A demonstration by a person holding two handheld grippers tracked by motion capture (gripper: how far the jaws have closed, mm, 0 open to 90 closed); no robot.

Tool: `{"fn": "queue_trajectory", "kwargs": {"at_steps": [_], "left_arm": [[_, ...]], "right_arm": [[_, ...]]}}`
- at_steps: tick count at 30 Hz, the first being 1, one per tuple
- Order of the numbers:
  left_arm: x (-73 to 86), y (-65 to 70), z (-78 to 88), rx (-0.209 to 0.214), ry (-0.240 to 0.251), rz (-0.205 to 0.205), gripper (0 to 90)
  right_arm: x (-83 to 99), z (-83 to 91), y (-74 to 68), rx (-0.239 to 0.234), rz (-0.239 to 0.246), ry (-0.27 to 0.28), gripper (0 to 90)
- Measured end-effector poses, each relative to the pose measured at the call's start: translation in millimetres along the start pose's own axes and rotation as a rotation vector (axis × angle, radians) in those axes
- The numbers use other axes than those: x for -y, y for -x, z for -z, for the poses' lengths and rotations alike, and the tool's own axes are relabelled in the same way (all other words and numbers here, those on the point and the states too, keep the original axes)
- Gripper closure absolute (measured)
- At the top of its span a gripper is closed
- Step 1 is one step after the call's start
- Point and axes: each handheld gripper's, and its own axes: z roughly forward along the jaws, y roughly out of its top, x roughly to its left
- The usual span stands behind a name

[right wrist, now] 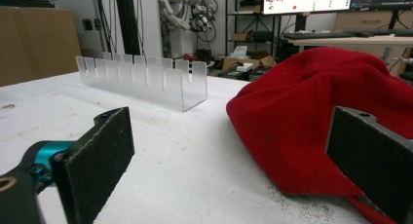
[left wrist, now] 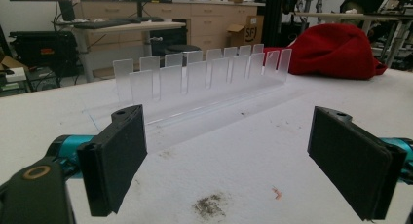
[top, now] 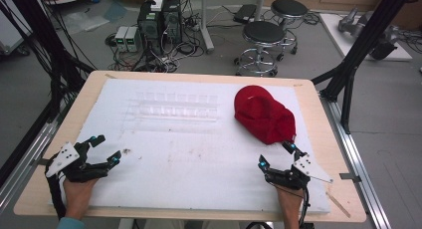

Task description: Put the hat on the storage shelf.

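A red cap [top: 264, 114] lies on the white board [top: 189, 154] at the right, its crown up. A clear slotted acrylic rack [top: 174, 105] sits at the board's middle back. My left gripper [top: 107, 148] rests open near the board's left front corner, nothing between its jaws; the left gripper view looks across the board at the rack [left wrist: 204, 83] and the cap [left wrist: 336, 51] beyond. My right gripper [top: 276, 153] stands open just in front of the cap. In the right gripper view the cap [right wrist: 311, 121] lies close ahead, between the jaws' line and the right pad [right wrist: 370, 160].
The board lies on a wooden table [top: 318, 119]. Dark smudges [top: 125, 151] mark the foam near the left gripper. A black frame post [top: 363, 45] rises at the right back. Stools [top: 263, 37] and computer boxes [top: 159, 20] stand on the floor beyond.
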Motion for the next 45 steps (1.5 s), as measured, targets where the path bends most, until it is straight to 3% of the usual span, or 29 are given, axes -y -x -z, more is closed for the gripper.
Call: {"fn": "queue_trajectory", "kwargs": {"at_steps": [8, 23, 28, 40, 43, 45], "left_arm": [[-0.2, -0.7, -0.6, 0.003, -0.004, 0.011, 14.5], [-0.4, -1.4, -1.0, -0.001, -0.008, 0.017, 14.6], [-0.3, -0.7, -1.1, -0.005, -0.007, 0.012, 14.6], [-0.5, -0.4, -1.6, -0.010, -0.014, 0.012, 14.6], [-0.5, -0.7, -1.5, -0.011, -0.015, 0.012, 14.6], [-0.5, -0.6, -1.4, -0.012, -0.014, 0.011, 14.6]], "right_arm": [[-0.3, -0.8, -0.2, 0.007, 0.008, -0.004, 2.7], [-2.1, -3.4, 1.5, 0.025, -0.034, -0.035, 2.7], [-5.3, -6.3, 1.3, 0.034, -0.006, -0.051, 2.7], [-51.1, -29.1, 7.4, 0.115, 0.011, -0.124, 2.8], [-69.0, -46.5, 6.1, 0.173, 0.042, -0.168, 2.9], [-70.9, -49.7, 6.2, 0.181, 0.041, -0.172, 2.9]]}}
